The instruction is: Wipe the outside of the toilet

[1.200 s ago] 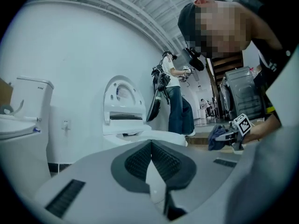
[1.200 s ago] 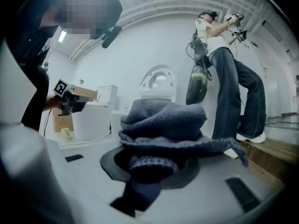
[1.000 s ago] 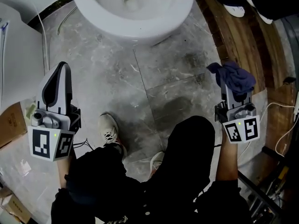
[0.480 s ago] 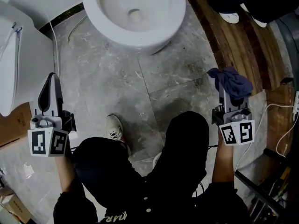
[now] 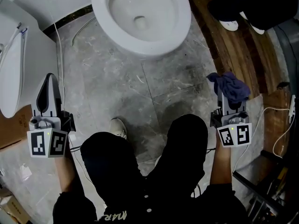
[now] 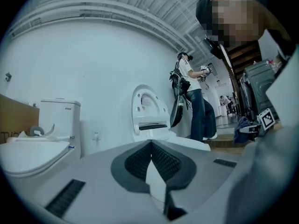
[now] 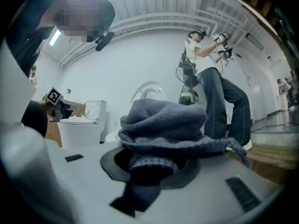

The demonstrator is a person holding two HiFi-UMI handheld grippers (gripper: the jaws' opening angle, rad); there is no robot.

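Observation:
A white toilet (image 5: 140,17) with its lid up stands at the top centre of the head view, bowl open toward me. My right gripper (image 5: 227,88) is at the right, well short of the bowl, shut on a dark blue cloth (image 5: 231,86) that bunches over its jaws. The cloth (image 7: 163,129) fills the middle of the right gripper view. My left gripper (image 5: 48,85) hovers at the left above the grey floor, shut with nothing held. In the left gripper view its pads (image 6: 140,161) meet, and the toilet (image 6: 152,120) stands beyond them.
A second white toilet (image 5: 14,64) stands at the left edge, with a cardboard box (image 5: 14,127) beside it. Wooden boards (image 5: 243,50) run along the right, where another person's shoes (image 5: 231,10) stand. Cables (image 5: 275,139) trail at lower right. My legs and a shoe (image 5: 117,127) are below.
The view has shifted so the toilet bowl sits lower and more fully in frame. Both grippers have stayed near the same places; the left one's jaws look narrower than one second ago.

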